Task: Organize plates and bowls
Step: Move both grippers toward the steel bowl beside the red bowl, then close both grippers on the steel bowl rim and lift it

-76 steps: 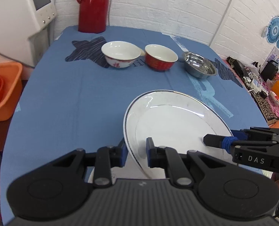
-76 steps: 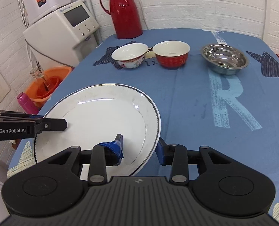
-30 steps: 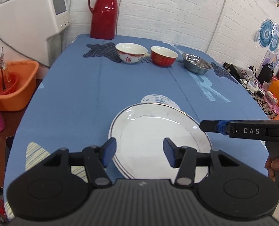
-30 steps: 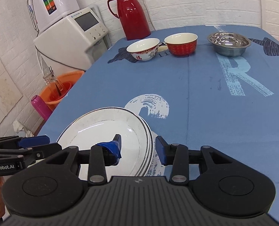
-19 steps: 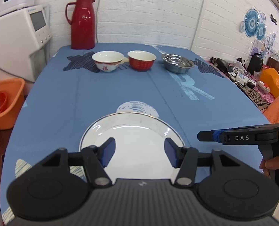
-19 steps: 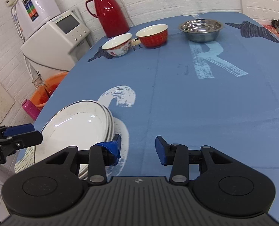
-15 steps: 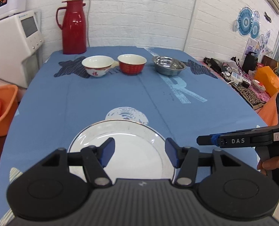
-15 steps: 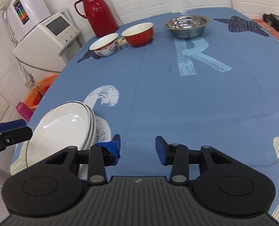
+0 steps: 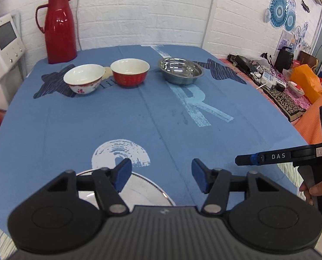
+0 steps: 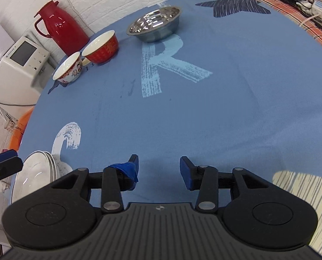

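The left claw (image 9: 160, 175) stood with its blue-padded fingers spread wide and nothing between them, hovering above the near edge of the surface (image 9: 117, 125), which was covered by a blue cloth printed with a pale letter R and a white swirl. Directly beneath and slightly left of that claw lay the stack of white plates (image 9: 139, 191), dark-rimmed, resting flat on the cloth at the near-left corner; only part of the top plate showed past the claw's body. From the right wrist view the same stack (image 10: 38, 173) sat at the lower left, several rims visible one above another, beside the white swirl.

The right claw (image 10: 158, 171) was likewise open, holding nothing, its left finger wrapped in blue tape, poised over bare cloth well apart from the plates. In the left wrist view it (image 9: 239, 160) appeared side-on at the right, so its gap could not be judged there, with the person's hand (image 9: 312, 191) gripping its handle.

At the far end of the surface three bowls stood in a row: a white bowl with red decoration (image 9: 84, 81), a red bowl with white inside (image 9: 130, 72) just beside it, and a stainless steel bowl (image 9: 181, 70) a little apart to the right. A red thermos jug (image 9: 58, 27) stood behind them, upright near the wall.
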The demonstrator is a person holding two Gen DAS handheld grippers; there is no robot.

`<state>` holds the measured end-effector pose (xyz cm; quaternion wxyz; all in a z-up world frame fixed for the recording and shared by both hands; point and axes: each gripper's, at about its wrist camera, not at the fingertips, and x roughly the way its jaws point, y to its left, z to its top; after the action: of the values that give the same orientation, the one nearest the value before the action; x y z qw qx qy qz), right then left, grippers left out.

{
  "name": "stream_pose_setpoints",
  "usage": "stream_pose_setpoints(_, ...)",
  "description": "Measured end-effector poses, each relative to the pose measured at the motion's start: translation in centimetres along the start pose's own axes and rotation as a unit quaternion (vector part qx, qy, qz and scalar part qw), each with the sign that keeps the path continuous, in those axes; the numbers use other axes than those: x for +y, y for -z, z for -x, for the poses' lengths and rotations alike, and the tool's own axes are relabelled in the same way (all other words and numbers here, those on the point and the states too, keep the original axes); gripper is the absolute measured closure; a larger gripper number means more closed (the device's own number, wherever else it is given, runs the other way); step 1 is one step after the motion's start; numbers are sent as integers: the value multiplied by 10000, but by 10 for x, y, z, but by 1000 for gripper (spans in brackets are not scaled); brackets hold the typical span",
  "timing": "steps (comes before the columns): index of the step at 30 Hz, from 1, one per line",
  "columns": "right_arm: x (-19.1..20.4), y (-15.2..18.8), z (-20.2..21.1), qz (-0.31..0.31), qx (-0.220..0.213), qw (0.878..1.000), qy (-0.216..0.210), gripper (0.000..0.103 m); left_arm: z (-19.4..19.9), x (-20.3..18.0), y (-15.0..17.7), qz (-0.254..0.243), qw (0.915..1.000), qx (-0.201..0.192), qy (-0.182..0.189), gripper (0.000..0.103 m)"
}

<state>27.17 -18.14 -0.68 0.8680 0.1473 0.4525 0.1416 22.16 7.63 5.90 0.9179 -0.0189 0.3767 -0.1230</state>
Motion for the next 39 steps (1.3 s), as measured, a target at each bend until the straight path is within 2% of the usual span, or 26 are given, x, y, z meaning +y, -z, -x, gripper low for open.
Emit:
stream_pose_setpoints(6,-9,-34,-15,71,21,10000,49,76,-41,-4,-28,-39,9996,289,-40,44)
stream_pose_setpoints(10,-14,-66,-27,57,4,9999,98,76,-76,-4,-61,172,9981,577,116,44)
stream_pose_setpoints(16,-11,-131,-40,135,-238,9994,210,75,-130,-11,-123,1002,9904,688,653,44)
stream_pose_setpoints(21,-5,-188,-57,343,-500,9970,486,75,-178,-14,-160,1735,9808,695,563,44)
stream_pose_setpoints(26,-9,-229,-85,466,-569,9952,647,74,-213,-12,-178,1923,9788,636,321,44)
stream_pose_setpoints(29,-13,-246,-107,495,-496,9951,697,74,-235,-8,-185,2061,9748,772,360,44)
stream_pose_setpoints(31,-16,-254,-120,452,-427,9960,638,74,-248,-7,-188,2144,9729,805,306,44)
stream_pose_setpoints(35,-14,-266,-148,590,-228,9948,793,73,-266,-7,-193,2220,9720,759,162,44)
stream_pose_setpoints(39,-12,-266,-166,734,-159,9941,776,73,-284,-7,-193,2250,9706,858,58,44)
